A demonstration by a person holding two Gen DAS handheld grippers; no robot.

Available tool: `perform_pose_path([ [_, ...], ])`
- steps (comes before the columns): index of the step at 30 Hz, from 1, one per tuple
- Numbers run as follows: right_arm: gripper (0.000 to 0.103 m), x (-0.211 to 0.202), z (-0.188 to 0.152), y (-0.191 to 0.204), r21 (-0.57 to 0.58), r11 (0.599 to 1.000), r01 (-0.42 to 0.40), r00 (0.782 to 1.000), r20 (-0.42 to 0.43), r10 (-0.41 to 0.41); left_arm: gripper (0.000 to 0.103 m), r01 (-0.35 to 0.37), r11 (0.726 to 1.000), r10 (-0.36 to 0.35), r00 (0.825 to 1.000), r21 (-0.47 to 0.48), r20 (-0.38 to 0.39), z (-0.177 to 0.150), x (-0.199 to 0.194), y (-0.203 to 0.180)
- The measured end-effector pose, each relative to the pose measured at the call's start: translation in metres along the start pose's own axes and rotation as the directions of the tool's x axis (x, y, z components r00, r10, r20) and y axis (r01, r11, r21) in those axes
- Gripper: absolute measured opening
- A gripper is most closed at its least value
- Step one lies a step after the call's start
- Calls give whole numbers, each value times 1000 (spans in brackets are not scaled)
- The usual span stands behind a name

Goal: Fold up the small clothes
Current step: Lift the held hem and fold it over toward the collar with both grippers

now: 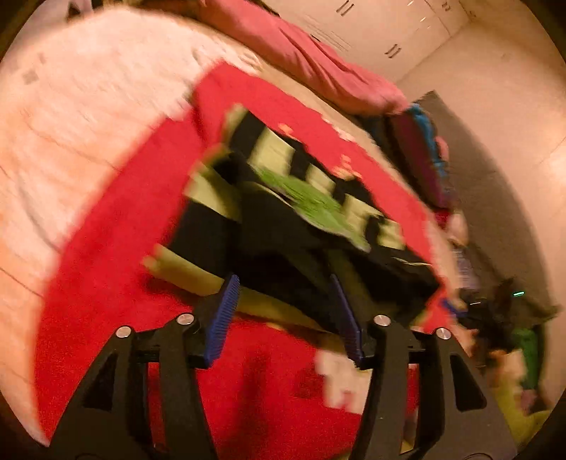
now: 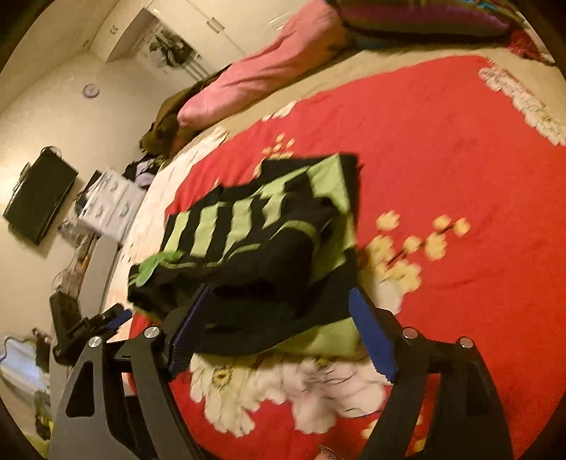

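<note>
A black and light-green striped garment lay folded into a thick bundle on a red bedspread printed with white and yellow flowers. The bundle sat toward the near edge of the bed, its stripes showing on top and a bright green patch on one side.

The left gripper stood with its jaws partly open. The near edge of the garment lay in the gap between its blue pads, but the pads did not press on it. The picture from this side was blurred, so finer contact could not be judged.

The right gripper stood with its jaws wide open. The near end of the bundle lay between its blue pads, and the cloth looked loose and resting on the bed, not pinched.

In the right wrist view the left gripper showed small at the left, just beside the bundle's left end.

At the far side of the bed lay a pink pillow, and to its right a dark cushion with purple and blue stripes. Beyond the bed, on the left wall, hung a flat black screen. Pale cupboard doors stood at the far wall.
</note>
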State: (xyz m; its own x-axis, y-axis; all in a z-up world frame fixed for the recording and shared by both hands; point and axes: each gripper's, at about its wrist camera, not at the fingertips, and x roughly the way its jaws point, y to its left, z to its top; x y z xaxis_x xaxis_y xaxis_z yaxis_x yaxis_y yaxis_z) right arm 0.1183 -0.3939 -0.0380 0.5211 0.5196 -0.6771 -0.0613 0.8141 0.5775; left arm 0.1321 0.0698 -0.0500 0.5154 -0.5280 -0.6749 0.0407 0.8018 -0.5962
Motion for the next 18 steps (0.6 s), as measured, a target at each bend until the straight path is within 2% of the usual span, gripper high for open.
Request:
perform_pose_path([
  [1,83,5,-1,1,9,1000,7,1000,-8,-7,52,72,996,-72,997,-48,-10,0,5,0],
  [2,83,9,-1,2,19,1000,11,1000,-13,-11,58,105,991,-106,994,-78,-10,0,8,1],
  [4,83,18,2,-1,75,997,-1,1000,-26,3,66,97,990,-98,995,-103,-3,5,16,0],
  [6,84,23,6,-6,127,992,-25,999,-31,30,67,82,989,-82,997,-126,7,13,20,1],
  [8,87,26,9,-9,170,984,-46,998,-30,52,71,123,977,-119,992,-177,32,21,23,4],
  [9,88,28,11,-11,190,980,-57,997,-31,64,71,127,975,-123,992,-184,32,24,24,5],
  [12,89,35,15,-18,246,966,-78,995,-44,91,71,72,976,-74,997,-206,-6,30,36,9],
  [13,89,36,15,-19,259,963,-81,994,-45,95,70,81,972,-85,996,-219,-9,31,41,11],
  [14,89,38,15,-21,271,959,-85,993,-50,102,58,91,967,-97,995,-236,-12,32,45,13],
  [15,81,41,17,-23,274,958,-88,993,-55,107,48,100,962,-108,994,-255,-17,32,49,15],
  [16,66,43,18,-22,269,960,-79,993,-62,99,31,104,960,-112,994,-260,-16,33,51,17],
  [17,45,44,19,-22,264,962,-75,993,-73,98,11,111,958,-119,993,-264,-13,34,52,17],
  [18,27,45,20,-22,262,962,-76,992,-79,100,2,121,958,-129,992,-261,-12,35,52,16],
])
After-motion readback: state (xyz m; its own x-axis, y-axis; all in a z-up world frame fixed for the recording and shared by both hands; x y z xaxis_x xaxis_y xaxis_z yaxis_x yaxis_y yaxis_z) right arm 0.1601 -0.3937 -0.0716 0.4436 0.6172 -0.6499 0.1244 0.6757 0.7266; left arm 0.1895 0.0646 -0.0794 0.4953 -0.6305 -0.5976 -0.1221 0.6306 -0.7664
